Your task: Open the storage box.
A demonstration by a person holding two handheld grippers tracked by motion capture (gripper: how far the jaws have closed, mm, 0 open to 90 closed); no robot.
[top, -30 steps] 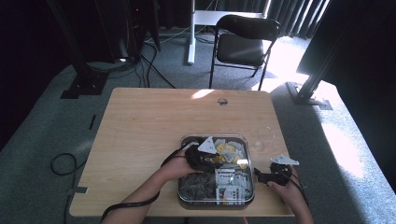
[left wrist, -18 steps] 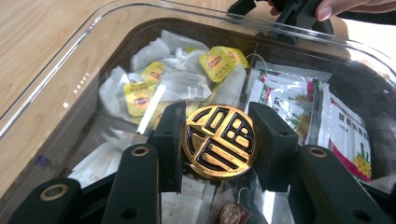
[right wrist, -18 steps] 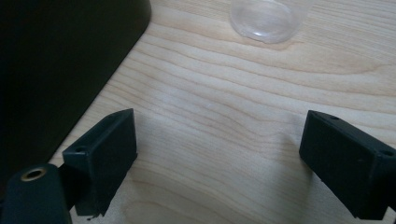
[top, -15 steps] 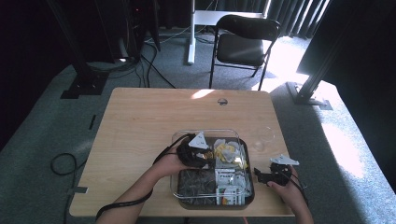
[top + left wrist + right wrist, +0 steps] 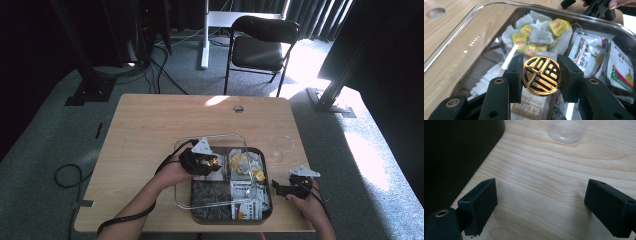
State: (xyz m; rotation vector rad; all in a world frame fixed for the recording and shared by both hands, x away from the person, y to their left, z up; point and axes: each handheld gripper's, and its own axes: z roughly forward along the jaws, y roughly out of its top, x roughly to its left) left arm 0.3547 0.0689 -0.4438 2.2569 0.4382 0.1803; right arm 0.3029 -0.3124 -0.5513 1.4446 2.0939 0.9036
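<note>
Two jaws of left tool clamp gold knob.

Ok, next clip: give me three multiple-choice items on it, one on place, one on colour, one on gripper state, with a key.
1. Where does the clear plastic cup stand?
A. On the table right of the tray
B. Inside the tray
C. On the chair

2. What colour is the round knob between the left gripper jaws?
A. Red
B. Gold with black
C. White

3. How is the right gripper?
A. Shut on a tea bag
B. Shut on the lid
C. Open over bare wood

Key: 1 A, the cup sits on wood beyond the black tray. 2 B, the left gripper view shows the knob clearly. 3 C, its jaws stand wide apart.
</note>
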